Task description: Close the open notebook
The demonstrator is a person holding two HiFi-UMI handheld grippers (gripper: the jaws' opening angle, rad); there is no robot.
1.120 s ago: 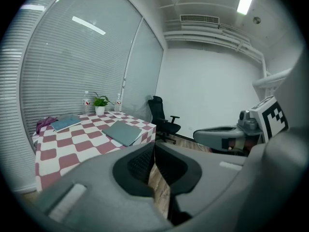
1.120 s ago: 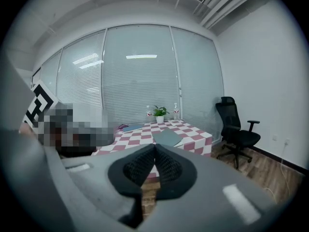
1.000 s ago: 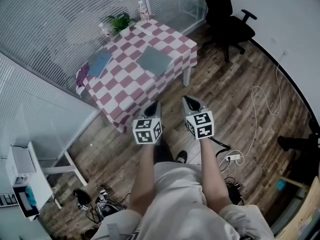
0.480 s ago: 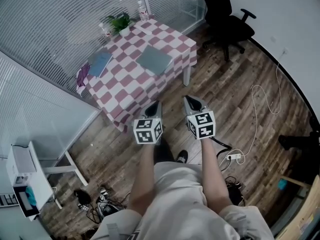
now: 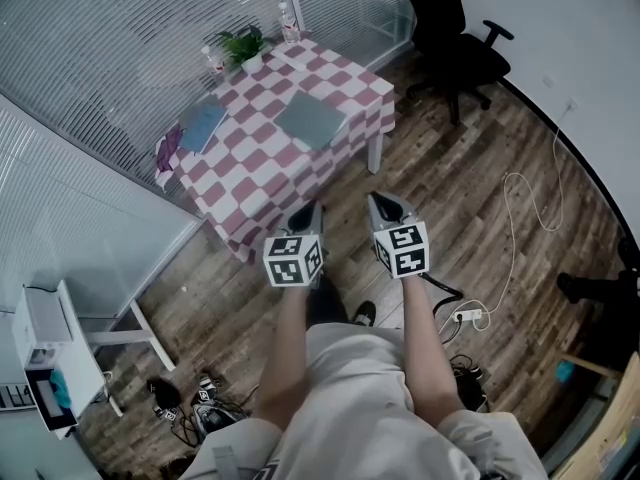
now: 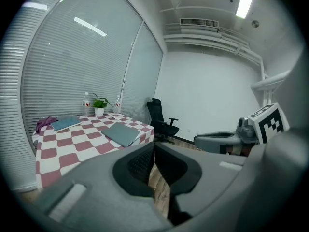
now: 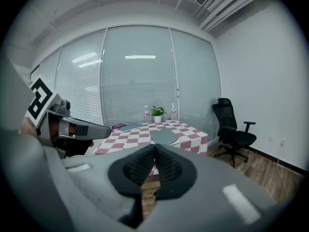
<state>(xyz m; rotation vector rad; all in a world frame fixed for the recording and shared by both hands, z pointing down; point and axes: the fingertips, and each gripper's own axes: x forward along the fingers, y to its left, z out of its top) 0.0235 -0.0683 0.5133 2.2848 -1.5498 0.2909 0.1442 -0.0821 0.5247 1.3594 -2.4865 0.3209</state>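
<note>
Red-white checked tablecloth (image 5: 262, 163); wood-plank floor (image 5: 470, 198); black office chair (image 5: 455, 43) near; blinds (image 5: 110, 38) behind.

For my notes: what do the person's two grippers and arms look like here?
The left gripper and right gripper match: grey moulded bodies tapering to pointed jaws lined with black textured pads. Each carries a white cube printed with black square markers. The forearms are bare, with no sleeve reaching them, and a light garment shows below.

An office room; a black swivel chair (image 5: 455, 48) stands near glass walls (image 5: 110, 48) with blinds; a ceiling vent (image 6: 199, 22) above.
</note>
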